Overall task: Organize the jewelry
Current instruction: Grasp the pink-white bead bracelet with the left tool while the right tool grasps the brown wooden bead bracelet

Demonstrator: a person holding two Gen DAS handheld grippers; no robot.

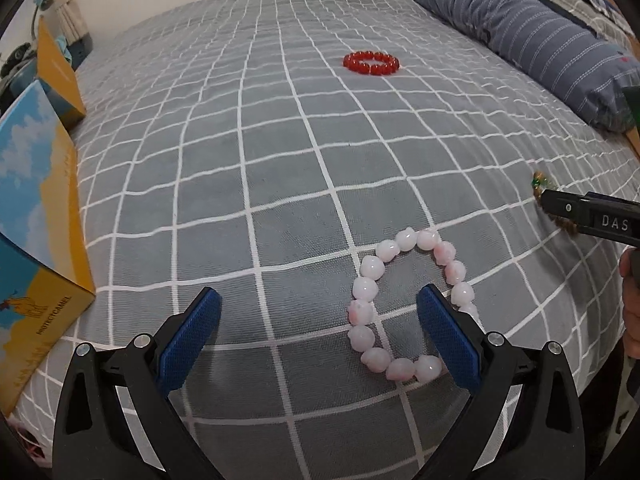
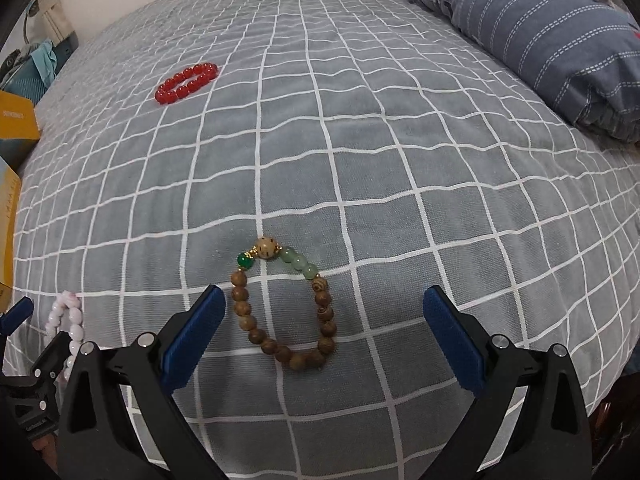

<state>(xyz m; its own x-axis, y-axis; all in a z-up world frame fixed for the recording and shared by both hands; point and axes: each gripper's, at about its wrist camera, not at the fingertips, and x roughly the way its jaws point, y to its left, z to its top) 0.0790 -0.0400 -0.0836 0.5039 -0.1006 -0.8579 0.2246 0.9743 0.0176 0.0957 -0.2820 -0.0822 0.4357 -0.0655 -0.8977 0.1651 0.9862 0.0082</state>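
Three bead bracelets lie on a grey checked bedspread (image 1: 260, 160). The pale pink bracelet (image 1: 366, 288) rests near the front edge, and my left gripper (image 1: 320, 312) stands open with its right blue pad inside the loop. The brown wooden bracelet with green beads (image 2: 280, 300) lies flat between the fingers of my open right gripper (image 2: 324, 316), nearer its left pad. A red bracelet (image 1: 371, 63) sits far off, mid-bed, also the red bracelet (image 2: 187, 82) in the right wrist view. From the left wrist view, the right gripper (image 1: 538, 196) covers most of the brown bracelet (image 1: 540, 181).
A yellow and blue box (image 1: 36, 240) stands at the bed's left edge, with a second yellow box (image 1: 56, 68) behind it. A rolled blue striped quilt (image 1: 540, 36) lies along the far right. A person's hand (image 1: 630, 308) shows at the right border.
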